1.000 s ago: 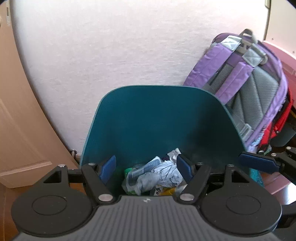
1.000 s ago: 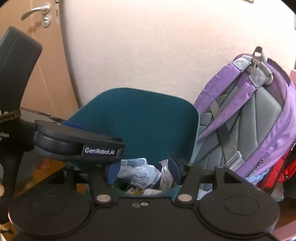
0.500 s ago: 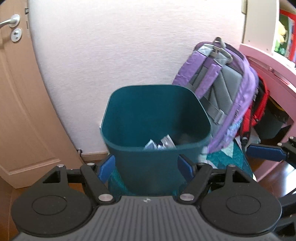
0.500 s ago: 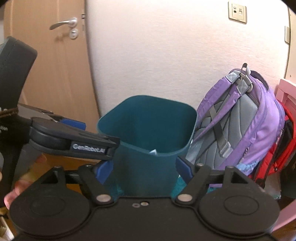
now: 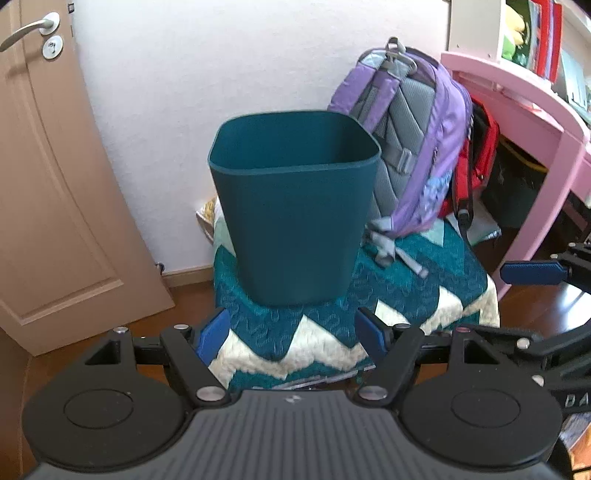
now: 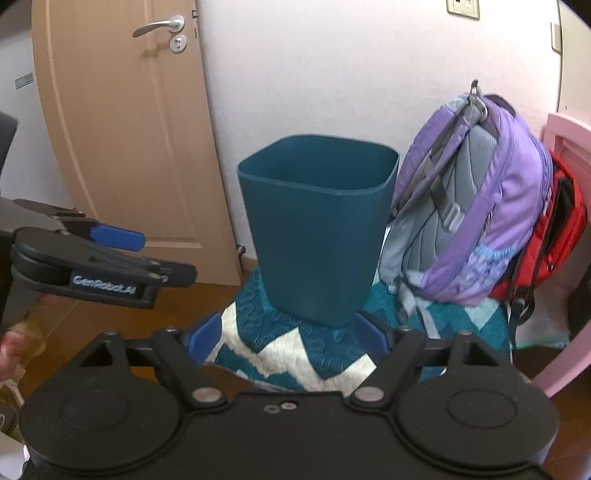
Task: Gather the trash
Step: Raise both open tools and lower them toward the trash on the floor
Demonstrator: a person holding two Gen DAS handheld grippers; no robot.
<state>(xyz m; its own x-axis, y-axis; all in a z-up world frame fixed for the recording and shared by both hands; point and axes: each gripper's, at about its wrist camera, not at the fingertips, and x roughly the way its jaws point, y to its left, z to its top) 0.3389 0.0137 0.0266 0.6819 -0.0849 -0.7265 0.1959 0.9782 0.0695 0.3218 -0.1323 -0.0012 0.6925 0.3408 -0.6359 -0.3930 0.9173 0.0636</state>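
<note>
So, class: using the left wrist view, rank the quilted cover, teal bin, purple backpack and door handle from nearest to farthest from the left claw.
1. Quilted cover, just beyond the left claw.
2. Teal bin, centre, on the cover.
3. Purple backpack, right, behind the bin.
4. Door handle, far upper left.

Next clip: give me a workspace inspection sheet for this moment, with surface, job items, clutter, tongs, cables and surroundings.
Surface: teal and cream zigzag quilt over a raised seat or stool; wood floor around it.
Job's things: teal bin upright on the quilt; its contents cannot be seen from here. No loose trash seen.
Clutter: purple backpack leaning beside the bin, red bag behind it.
Tongs: left tongs open, nothing between the pads; right tongs opening, nothing between them. Both are short of the bin.
Cables: nothing seen.
Surroundings: white wall, beige door with lever handle, pink desk, a person's hand at the edge of the right wrist view.
</note>
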